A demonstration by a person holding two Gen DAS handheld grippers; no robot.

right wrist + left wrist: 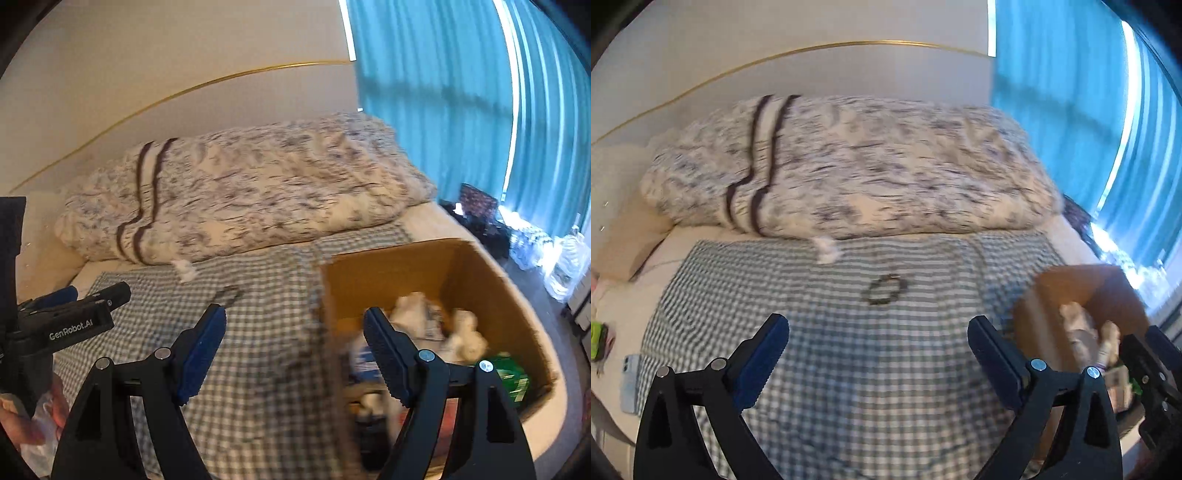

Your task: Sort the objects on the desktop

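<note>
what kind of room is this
Most likely a bedroom: a bed with a folded duvet and a checked sheet, and teal curtains over a bright window beside it.

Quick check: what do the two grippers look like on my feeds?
Both grippers, left and right, have black angular frames with silver rivets and ribbed blue pads on the fingers. The right view shows white "GenRobot.AI" lettering on the left gripper's black body.
</note>
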